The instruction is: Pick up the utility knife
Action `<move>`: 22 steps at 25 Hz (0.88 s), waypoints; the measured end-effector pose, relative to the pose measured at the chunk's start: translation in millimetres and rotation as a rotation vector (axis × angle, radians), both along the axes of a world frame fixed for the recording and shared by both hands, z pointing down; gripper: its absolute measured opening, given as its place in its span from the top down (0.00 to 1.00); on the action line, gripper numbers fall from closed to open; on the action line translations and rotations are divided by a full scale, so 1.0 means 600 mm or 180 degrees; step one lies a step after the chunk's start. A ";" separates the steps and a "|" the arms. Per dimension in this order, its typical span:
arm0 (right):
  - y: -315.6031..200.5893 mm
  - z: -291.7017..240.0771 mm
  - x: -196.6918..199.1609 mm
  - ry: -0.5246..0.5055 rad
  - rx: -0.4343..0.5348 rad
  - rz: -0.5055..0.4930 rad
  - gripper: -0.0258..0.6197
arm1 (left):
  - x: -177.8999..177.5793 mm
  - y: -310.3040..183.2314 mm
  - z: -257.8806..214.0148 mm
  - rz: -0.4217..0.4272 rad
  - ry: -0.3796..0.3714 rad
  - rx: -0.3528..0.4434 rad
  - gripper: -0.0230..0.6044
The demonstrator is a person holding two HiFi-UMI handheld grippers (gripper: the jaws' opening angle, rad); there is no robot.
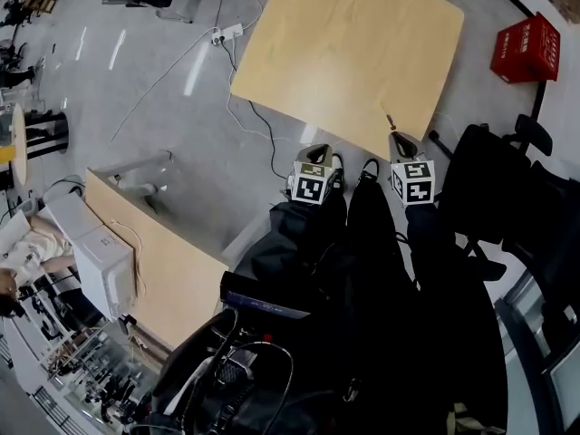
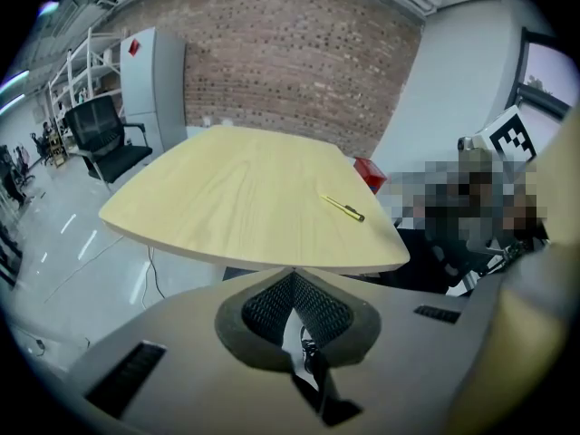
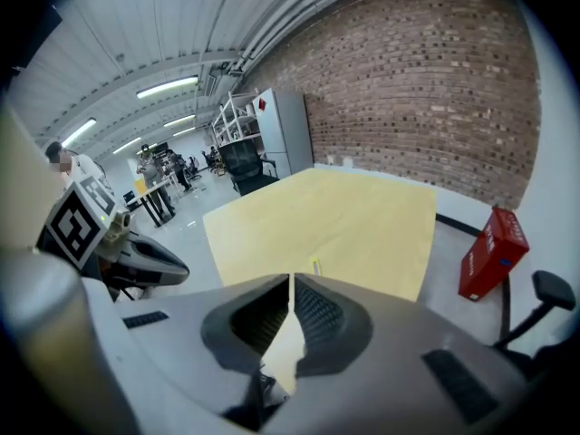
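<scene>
Since the left claw and right claw are both pressed together on nothing, short of the tabletop, the yellow utility knife lies untouched near its close edge, so reaching and grasping remain.

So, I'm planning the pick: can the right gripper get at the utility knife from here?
Probably yes. The utility knife lies alone near the table's edge, just ahead of the right gripper, with nothing between. Its jaws are together, so they must open first.
</scene>
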State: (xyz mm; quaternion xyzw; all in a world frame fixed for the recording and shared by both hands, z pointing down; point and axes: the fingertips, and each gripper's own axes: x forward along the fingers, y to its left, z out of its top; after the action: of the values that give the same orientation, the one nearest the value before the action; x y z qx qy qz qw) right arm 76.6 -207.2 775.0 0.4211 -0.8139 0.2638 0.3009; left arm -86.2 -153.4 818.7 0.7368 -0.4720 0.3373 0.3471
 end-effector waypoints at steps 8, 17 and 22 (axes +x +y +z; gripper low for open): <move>-0.013 0.056 0.007 0.0194 -0.0200 -0.0120 0.94 | -0.019 0.040 0.039 -0.0074 -0.0055 -0.0258 0.96; -0.037 0.090 0.004 0.0281 -0.0332 -0.0188 0.83 | -0.036 0.056 0.056 -0.0090 -0.0105 -0.0363 0.96; -0.041 0.108 -0.004 0.0356 -0.0375 -0.0222 0.81 | -0.045 0.065 0.063 -0.0076 -0.0112 -0.0355 0.96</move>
State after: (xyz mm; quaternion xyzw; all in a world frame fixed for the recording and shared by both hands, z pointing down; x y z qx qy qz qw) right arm 73.9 -232.0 839.8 0.3882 -0.7931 0.2766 0.3792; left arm -113.2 -114.4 856.6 0.7046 -0.4672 0.3718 0.3833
